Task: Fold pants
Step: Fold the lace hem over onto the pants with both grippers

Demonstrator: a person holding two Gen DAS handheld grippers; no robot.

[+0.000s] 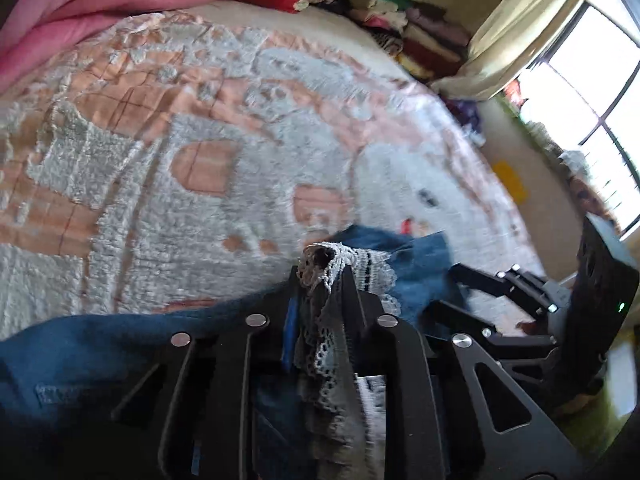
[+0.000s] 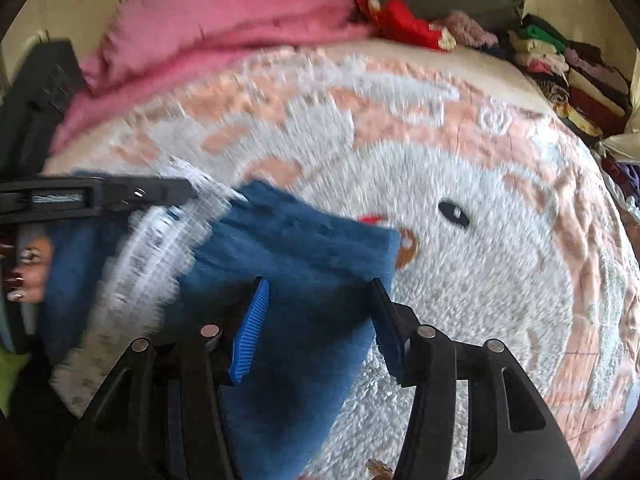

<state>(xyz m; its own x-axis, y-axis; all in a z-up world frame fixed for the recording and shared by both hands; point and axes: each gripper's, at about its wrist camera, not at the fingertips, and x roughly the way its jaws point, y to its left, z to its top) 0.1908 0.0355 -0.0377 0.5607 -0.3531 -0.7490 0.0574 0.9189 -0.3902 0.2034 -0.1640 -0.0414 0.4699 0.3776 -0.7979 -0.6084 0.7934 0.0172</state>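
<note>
Pants: blue pants [image 2: 304, 264] with a white lace trim [image 1: 340, 268] lie on the fluffy bedspread [image 2: 460, 280], at its near edge, close beside the printed face's dark eye [image 2: 454, 213]
Left gripper: the left gripper [image 1: 326, 280] has its jaws pressed nearly together, pinching a bunch of the lace trim and blue cloth; the lace pokes out past the fingertips
Right gripper: the right gripper [image 2: 318, 300] has its jaws spread, with blue ribbed pads [image 2: 250, 332]; a folded part of the pants lies below and between them, and no pad presses on the cloth
Right gripper seen from the left wrist: it sits just right of the pants, jaws apart
Hand: a hand [image 2: 28, 270] with painted nails grips the left gripper's handle, left of the pants
Beyond the pants: a pink blanket [image 2: 224, 20] is bunched at the far side of the bedspread, with stacked clothes [image 2: 560, 64] at the far right corner
</note>
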